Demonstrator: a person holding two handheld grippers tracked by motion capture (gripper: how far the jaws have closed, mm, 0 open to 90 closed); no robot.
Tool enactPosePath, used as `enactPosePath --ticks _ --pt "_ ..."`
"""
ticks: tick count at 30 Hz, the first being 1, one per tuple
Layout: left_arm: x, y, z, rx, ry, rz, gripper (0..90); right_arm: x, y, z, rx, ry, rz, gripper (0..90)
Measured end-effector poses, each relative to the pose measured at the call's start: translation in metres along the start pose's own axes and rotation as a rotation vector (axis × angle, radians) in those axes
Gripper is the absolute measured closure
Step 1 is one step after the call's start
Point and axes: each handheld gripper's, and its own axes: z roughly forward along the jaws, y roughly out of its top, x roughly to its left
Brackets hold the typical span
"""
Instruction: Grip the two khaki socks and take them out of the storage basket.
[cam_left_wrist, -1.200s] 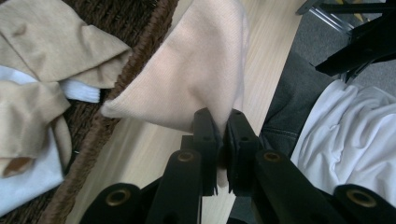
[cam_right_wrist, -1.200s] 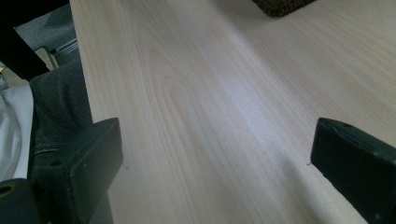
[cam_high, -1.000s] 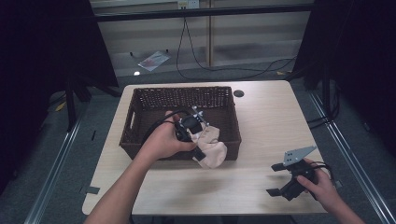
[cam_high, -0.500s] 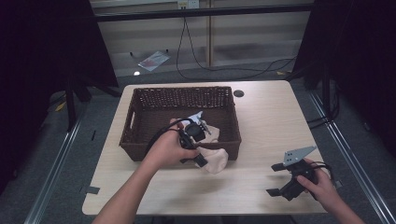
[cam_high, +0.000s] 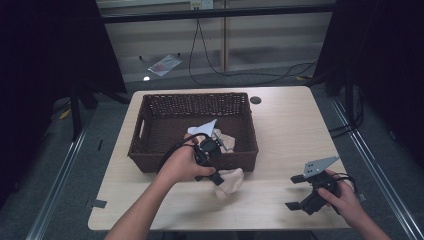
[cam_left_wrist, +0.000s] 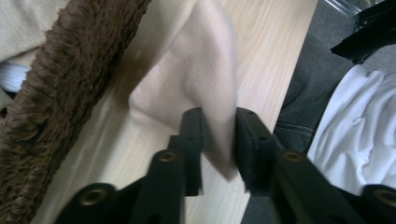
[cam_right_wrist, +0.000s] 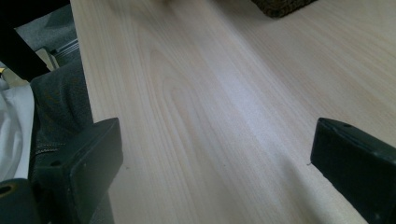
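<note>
A beige cloth (cam_high: 229, 181) hangs over the front wall of the brown wicker basket (cam_high: 150, 150) and lies bunched on the table in front of it. My left gripper (cam_high: 216, 179) points down at that bunch from the basket's front edge. In the left gripper view the cloth (cam_left_wrist: 201, 79) droops between the jaws of the left gripper (cam_left_wrist: 218, 116). The jaws have just been opening and stand slightly apart, with the fabric loose between them. My right gripper (cam_high: 292, 191) rests on the table at the front right, jaws wide open. In its own view the right gripper (cam_right_wrist: 217, 135) has bare wood between its jaws.
More pale fabric (cam_high: 227, 142) lies inside the basket behind the left hand. A small dark disc (cam_high: 255, 100) sits on the table (cam_high: 290, 135) past the basket's right corner. The table's front edge is close beneath both hands. Cables run across the floor beyond the table.
My left hand has sunk toward the basket's front wall, bringing the cloth down onto the table. Its jaws, shut on the cloth before, have parted. The right hand has kept still.
</note>
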Motion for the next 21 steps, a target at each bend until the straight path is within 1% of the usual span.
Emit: enactPosePath --ticks 1,3,4,5,6,7,8,10,11,12,14,15,16,17,18,19,21 --pt "-0.001 0.000 0.000 -0.006 -0.009 -0.011 71.4 0.000 0.000 0.000 0.000 0.000 0.000 2.3" --pt "-0.002 0.001 -0.003 -0.024 -0.013 -0.012 65.1 0.000 0.000 0.000 0.002 -0.001 -0.005 2.3" --pt "-0.002 0.001 -0.005 -0.018 -0.013 -0.003 65.1 0.000 0.000 0.000 0.002 -0.001 -0.005 2.3" --pt "-0.003 0.002 -0.009 -0.029 -0.001 0.000 61.8 0.000 0.000 0.000 0.002 0.000 -0.004 2.3" --pt "-0.003 0.002 -0.009 -0.029 -0.001 0.000 60.5 0.000 0.000 0.000 0.002 0.000 -0.004 2.3" --pt "-0.003 0.003 -0.014 -0.032 0.009 0.002 59.3 0.000 0.000 0.000 0.003 0.000 -0.003 2.3" --pt "-0.003 0.003 -0.014 -0.032 0.009 0.002 57.6 0.000 0.000 0.000 0.003 0.000 -0.003 2.3" --pt "-0.004 0.005 -0.021 -0.037 0.022 -0.001 55.9 0.000 0.000 0.000 0.002 0.000 -0.004 2.3" --pt "-0.004 0.005 -0.023 -0.046 0.027 -0.005 52.9 0.000 0.000 0.000 0.002 0.000 -0.003 2.3" --pt "-0.004 0.006 -0.025 -0.052 0.031 -0.005 52.9 0.000 0.000 0.000 0.002 0.000 -0.003 2.3" --pt "-0.002 0.008 -0.032 -0.049 0.042 0.001 49.0 0.000 0.000 0.000 0.006 -0.003 -0.004 2.3" --pt "-0.002 0.008 -0.034 -0.062 0.049 -0.004 44.8 0.000 0.000 0.000 0.005 -0.003 -0.004 2.3" --pt "0.000 0.009 -0.037 -0.068 0.056 0.001 44.8 0.000 0.000 0.000 0.005 -0.004 -0.005 2.3" --pt "0.001 0.009 -0.039 -0.077 0.059 -0.015 41.6 0.000 0.000 0.000 0.005 -0.003 -0.004 2.3" --pt "0.002 0.009 -0.040 -0.082 0.072 -0.015 37.7 0.000 0.000 0.000 0.005 -0.003 -0.004 2.3" --pt "0.006 0.010 -0.043 -0.071 0.084 -0.005 34.8 0.000 0.000 0.000 0.003 0.000 -0.003 2.3" --pt "0.009 0.009 -0.044 -0.090 0.106 -0.009 31.1 0.000 0.000 0.000 0.001 0.000 0.000 2.3"
